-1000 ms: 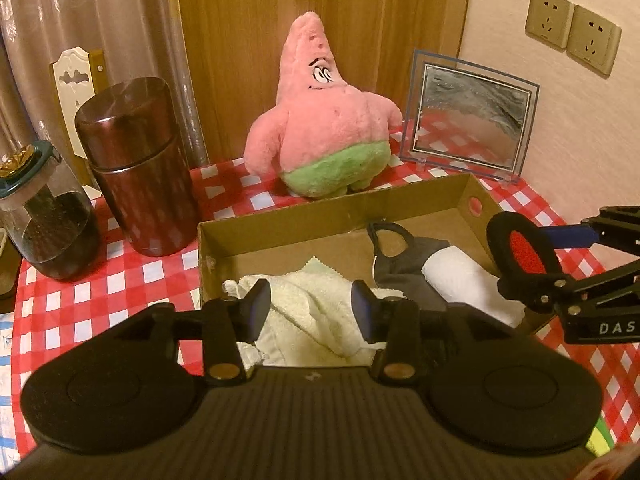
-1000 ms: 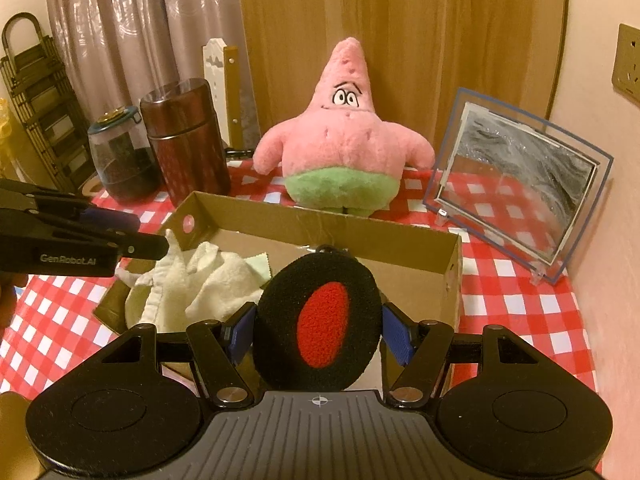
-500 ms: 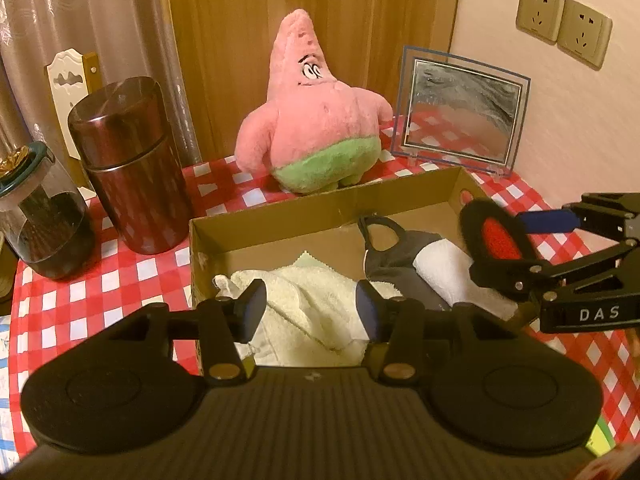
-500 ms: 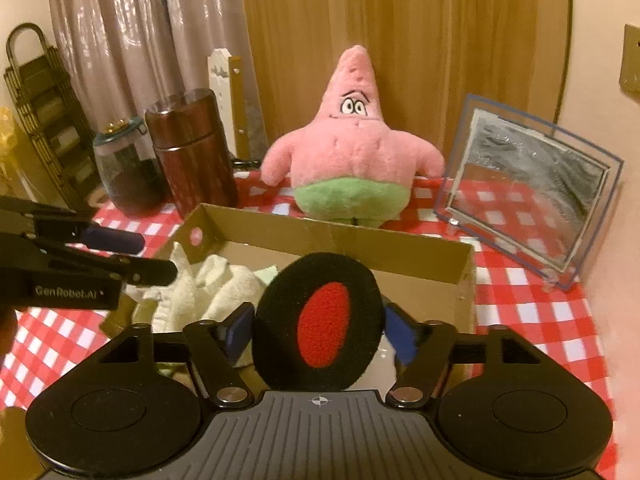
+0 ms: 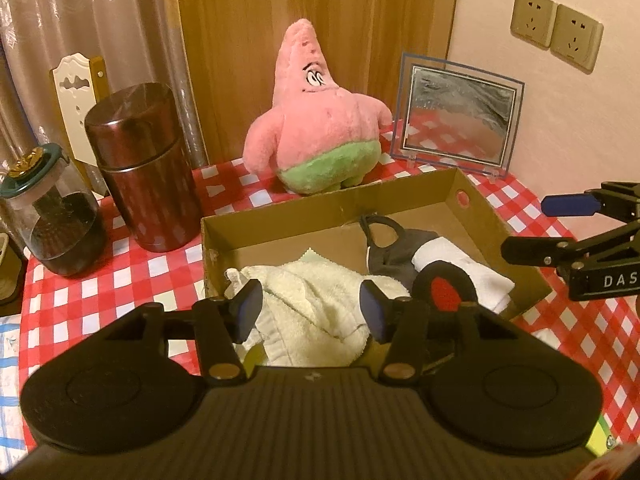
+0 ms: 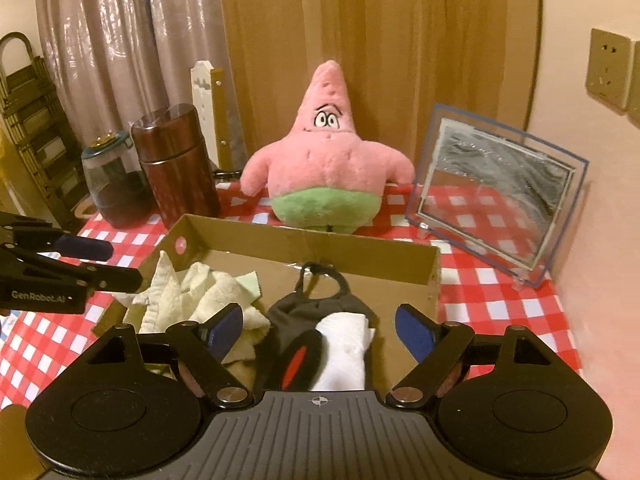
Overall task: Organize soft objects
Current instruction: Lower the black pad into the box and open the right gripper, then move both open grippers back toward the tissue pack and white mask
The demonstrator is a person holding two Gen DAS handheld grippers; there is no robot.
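Right tongs opening, angled over box

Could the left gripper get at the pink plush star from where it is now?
Probably yes. The left gripper, jaws opening with nothing held, hangs over the cream towel. The pink plush star sits beyond the cardboard box's far wall, nothing above it blocking.

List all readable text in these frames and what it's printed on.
"DAS": white letters on the side of the right gripper, cut off at the edge of the left wrist view.
"GenRobot.AI": white letters on the side of the left gripper, in the right wrist view.
Nothing else readable: the wall sockets, brown canister and glass jar show no legible lettering.
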